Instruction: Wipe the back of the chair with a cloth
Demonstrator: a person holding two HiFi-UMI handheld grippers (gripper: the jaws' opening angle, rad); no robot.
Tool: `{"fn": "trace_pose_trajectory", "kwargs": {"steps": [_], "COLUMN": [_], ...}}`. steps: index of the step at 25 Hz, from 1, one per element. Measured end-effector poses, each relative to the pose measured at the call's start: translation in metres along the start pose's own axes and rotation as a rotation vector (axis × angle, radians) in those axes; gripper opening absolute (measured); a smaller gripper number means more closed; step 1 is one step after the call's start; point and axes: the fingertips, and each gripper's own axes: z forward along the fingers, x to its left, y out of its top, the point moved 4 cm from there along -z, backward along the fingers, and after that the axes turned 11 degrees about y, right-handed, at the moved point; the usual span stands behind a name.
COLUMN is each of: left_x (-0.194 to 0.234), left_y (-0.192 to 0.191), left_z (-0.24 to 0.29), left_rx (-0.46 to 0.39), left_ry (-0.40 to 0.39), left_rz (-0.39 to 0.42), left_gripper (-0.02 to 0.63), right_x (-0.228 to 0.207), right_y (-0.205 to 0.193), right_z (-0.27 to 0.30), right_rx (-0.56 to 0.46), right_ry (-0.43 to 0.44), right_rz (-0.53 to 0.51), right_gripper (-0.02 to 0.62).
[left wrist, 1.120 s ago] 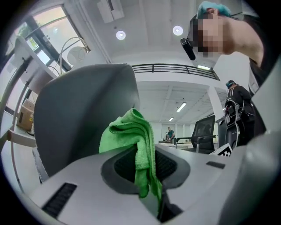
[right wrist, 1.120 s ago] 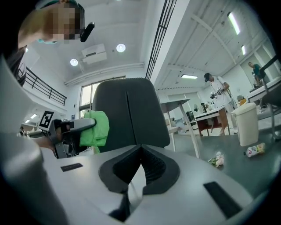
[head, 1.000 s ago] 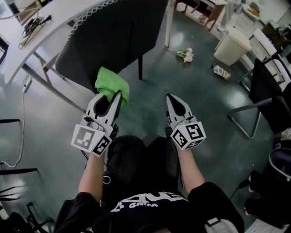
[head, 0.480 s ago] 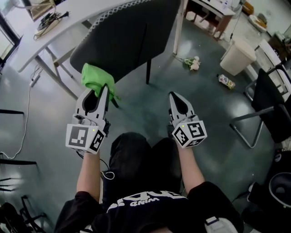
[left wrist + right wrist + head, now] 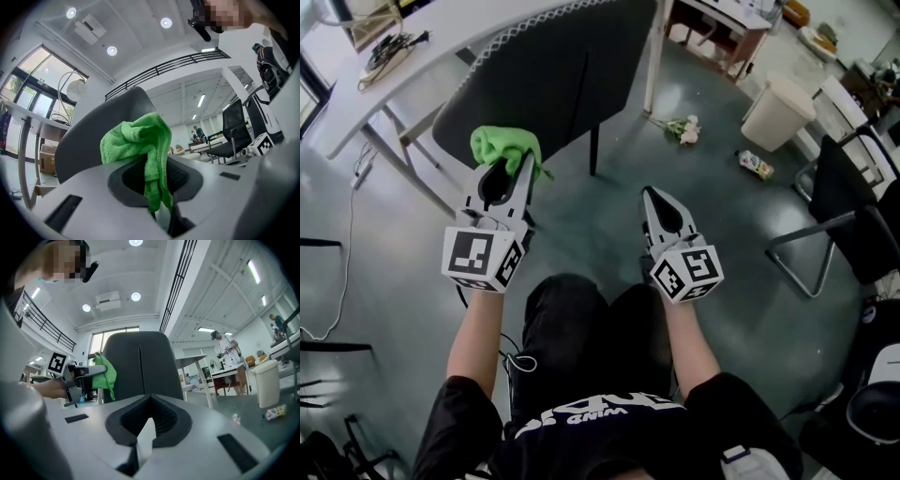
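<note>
A dark grey chair stands in front of me with its back facing me. My left gripper is shut on a bunched green cloth, held against the left part of the chair back. The cloth spills out between the jaws in the left gripper view, with the chair back right behind it. My right gripper hangs lower and to the right, away from the chair, its jaws closed with nothing between them. The cloth also shows at the left in the right gripper view.
A white table runs behind the chair, its metal legs on either side. On the floor lie crumpled paper and a bottle, beside a white bin. A black chair stands at the right.
My left gripper has carried the green cloth up and forward, from below the chair's edge onto the left part of its back. The right gripper has stayed about where it was.
</note>
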Motion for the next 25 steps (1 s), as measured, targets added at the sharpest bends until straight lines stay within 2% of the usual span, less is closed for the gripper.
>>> {"fn": "trace_pose_trajectory", "kwargs": {"steps": [12, 17, 25], "left_x": [-0.043, -0.065, -0.087], "left_y": [-0.007, -0.011, -0.026], "left_z": [0.07, 0.107, 0.155], "left_rx": [0.017, 0.033, 0.061], "left_ry": [-0.133, -0.183, -0.213], "left_rz": [0.032, -0.002, -0.012], "left_gripper": [0.066, 0.066, 0.066], "right_x": [-0.007, -0.01, -0.016], "right_y": [0.0, -0.003, -0.004], "right_z": [-0.022, -0.027, -0.03], "right_rx": [0.008, 0.0, 0.005], "right_ry": [-0.064, -0.091, -0.115], "right_rz": [-0.01, 0.0, -0.003], "right_gripper": [-0.003, -0.003, -0.003]}}
